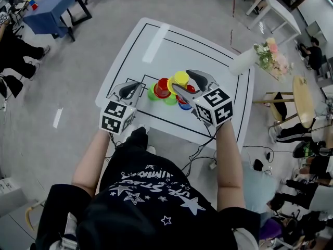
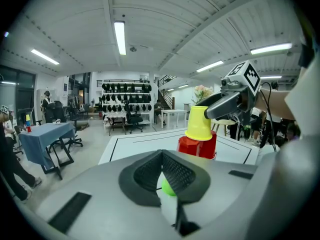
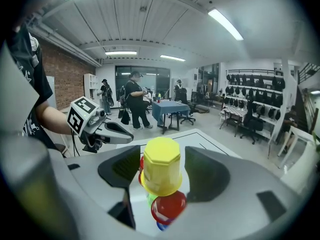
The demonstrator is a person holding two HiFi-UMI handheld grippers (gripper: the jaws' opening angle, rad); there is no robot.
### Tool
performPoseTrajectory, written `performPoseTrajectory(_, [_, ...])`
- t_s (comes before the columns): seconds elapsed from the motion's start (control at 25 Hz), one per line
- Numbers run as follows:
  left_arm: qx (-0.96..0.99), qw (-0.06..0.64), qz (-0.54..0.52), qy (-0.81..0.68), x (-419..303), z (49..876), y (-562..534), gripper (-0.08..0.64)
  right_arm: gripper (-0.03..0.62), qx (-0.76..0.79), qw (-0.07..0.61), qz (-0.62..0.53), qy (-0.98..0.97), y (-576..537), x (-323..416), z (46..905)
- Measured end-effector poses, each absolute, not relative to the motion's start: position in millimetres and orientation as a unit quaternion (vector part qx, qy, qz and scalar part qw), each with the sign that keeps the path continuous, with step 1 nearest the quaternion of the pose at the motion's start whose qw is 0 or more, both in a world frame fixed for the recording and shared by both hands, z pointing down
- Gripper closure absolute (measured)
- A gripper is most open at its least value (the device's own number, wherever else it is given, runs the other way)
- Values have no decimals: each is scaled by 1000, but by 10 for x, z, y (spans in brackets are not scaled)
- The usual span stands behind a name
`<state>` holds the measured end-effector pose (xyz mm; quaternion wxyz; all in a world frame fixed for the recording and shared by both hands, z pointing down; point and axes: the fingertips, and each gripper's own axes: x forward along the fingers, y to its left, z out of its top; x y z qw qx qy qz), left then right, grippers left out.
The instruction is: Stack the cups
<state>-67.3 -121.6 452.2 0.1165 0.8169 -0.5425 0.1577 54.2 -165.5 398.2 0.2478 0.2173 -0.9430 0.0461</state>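
A pyramid of upturned cups stands on the white table (image 1: 156, 40). Its top is a yellow cup (image 1: 181, 78) (image 3: 161, 166), which rests on two red cups (image 1: 162, 88) (image 2: 197, 146). Green cups (image 1: 152, 93) and a blue cup (image 1: 184, 106) form the bottom row. My right gripper (image 1: 186, 83) (image 3: 162, 160) is open, its jaws on either side of the yellow cup with a gap at each side. My left gripper (image 1: 136, 87) (image 2: 162, 156) is shut on nothing, just left of the pyramid, and a green cup (image 2: 168, 186) shows behind its jaws.
Black lines mark a rectangle on the table. A white cylinder (image 1: 242, 61) and a bunch of flowers (image 1: 271, 56) stand at the table's far right corner. A blue-covered table (image 1: 54, 4), chairs and people are around the room.
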Motion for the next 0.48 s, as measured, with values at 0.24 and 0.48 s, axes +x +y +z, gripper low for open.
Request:
performPoseTrajectory(0.24, [815, 111, 159, -546, -685, 4477, -1213, 549, 298, 233, 229, 44, -944, -1642, 625, 3853])
performPoseTrajectory(0.48, [809, 106, 156, -557, -674, 4407, -1062, 549, 298, 271, 185, 51, -943, -1549, 934, 3747])
